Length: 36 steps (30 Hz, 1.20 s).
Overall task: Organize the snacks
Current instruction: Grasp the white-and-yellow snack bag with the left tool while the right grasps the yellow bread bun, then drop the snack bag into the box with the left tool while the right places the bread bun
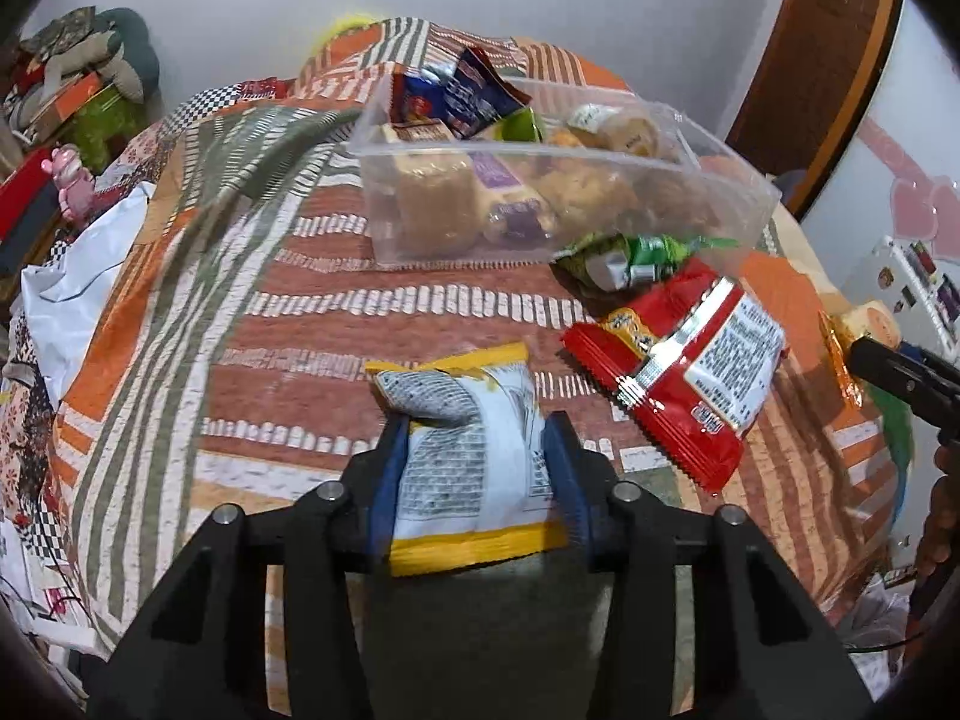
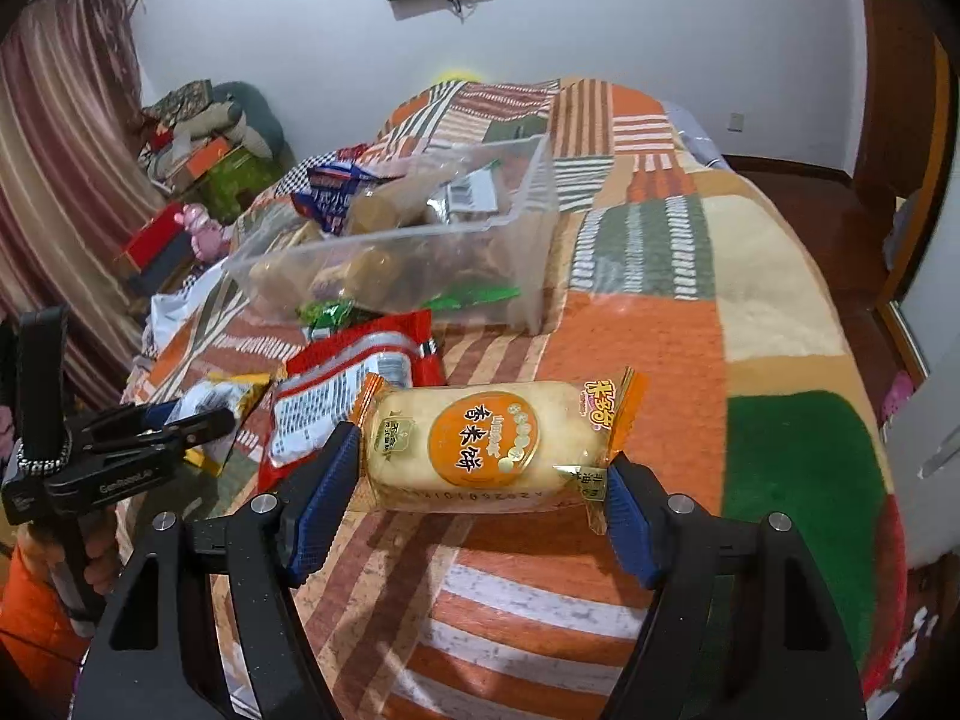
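My left gripper point(image 1: 477, 427) is shut on a yellow-and-white snack packet point(image 1: 462, 480) that lies on the quilt, its blue pads pressing both sides. My right gripper point(image 2: 483, 453) is shut on a clear, orange-ended rice cracker packet point(image 2: 480, 420), held crosswise just above the bed. A clear plastic bin point(image 1: 540, 151) point(image 2: 384, 238) with several snacks inside sits further back. In front of it lie a red packet point(image 1: 678, 360) point(image 2: 348, 384) and a green packet point(image 1: 636, 255) point(image 2: 327, 312). The left gripper point(image 2: 198, 420) also shows at the left of the right wrist view.
A patchwork quilt point(image 2: 648, 312) covers the bed. Boxes and cushions point(image 1: 78, 78) are piled beyond its far left side, with a pink toy point(image 1: 72, 180) nearby. A wooden door frame point(image 1: 828, 60) and a white fridge point(image 1: 900, 276) stand to the right.
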Tool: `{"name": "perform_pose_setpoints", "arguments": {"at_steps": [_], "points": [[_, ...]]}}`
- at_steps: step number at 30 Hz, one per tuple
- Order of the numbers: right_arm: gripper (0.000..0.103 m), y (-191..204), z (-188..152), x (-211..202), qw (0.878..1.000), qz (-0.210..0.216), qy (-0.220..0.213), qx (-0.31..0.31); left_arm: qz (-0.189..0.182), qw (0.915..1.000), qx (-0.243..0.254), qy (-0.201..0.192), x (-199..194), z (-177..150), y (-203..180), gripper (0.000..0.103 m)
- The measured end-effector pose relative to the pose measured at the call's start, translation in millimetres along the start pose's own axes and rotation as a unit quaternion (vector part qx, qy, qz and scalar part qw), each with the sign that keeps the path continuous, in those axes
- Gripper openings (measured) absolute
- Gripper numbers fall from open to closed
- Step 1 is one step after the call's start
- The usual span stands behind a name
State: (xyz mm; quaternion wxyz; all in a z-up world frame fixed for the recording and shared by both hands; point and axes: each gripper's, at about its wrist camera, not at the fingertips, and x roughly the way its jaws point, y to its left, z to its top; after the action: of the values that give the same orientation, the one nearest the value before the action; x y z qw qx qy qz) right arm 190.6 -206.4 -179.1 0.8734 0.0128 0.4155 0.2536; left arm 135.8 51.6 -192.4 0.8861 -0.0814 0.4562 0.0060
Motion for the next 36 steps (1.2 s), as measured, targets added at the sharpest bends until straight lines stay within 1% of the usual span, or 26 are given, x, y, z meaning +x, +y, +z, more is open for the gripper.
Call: {"name": "perform_pose_setpoints", "arguments": {"at_steps": [1,5,13,17,24,29,36], "points": [[0.071,0,2,-1,1.0,-0.001,-0.002,0.001,-0.004,1.0,-0.002,-0.002,-3,2,2,0.037],[0.071,1,7,-7,1.0,-0.002,-0.013,0.002,-0.005,0.9998,-0.004,-0.019,-14,8,4,0.034],[0.071,6,21,-13,0.999,0.0,-0.034,-0.005,-0.014,0.9986,0.002,-0.05,-30,20,-2,0.034],[0.071,11,32,-14,0.999,0.002,-0.047,-0.013,-0.025,0.9975,-0.007,-0.066,-38,34,-1,0.034],[0.071,23,51,-10,0.997,0.013,-0.068,-0.024,-0.024,0.9947,0.005,-0.1,-50,59,-4,0.034],[0.071,36,67,-1,0.996,0.023,-0.076,-0.038,-0.024,0.993,0.007,-0.115,-52,77,-4,0.034],[0.072,52,87,17,0.994,0.044,-0.079,-0.052,-0.019,0.9921,0.009,-0.123,-42,101,0,0.034]]}}
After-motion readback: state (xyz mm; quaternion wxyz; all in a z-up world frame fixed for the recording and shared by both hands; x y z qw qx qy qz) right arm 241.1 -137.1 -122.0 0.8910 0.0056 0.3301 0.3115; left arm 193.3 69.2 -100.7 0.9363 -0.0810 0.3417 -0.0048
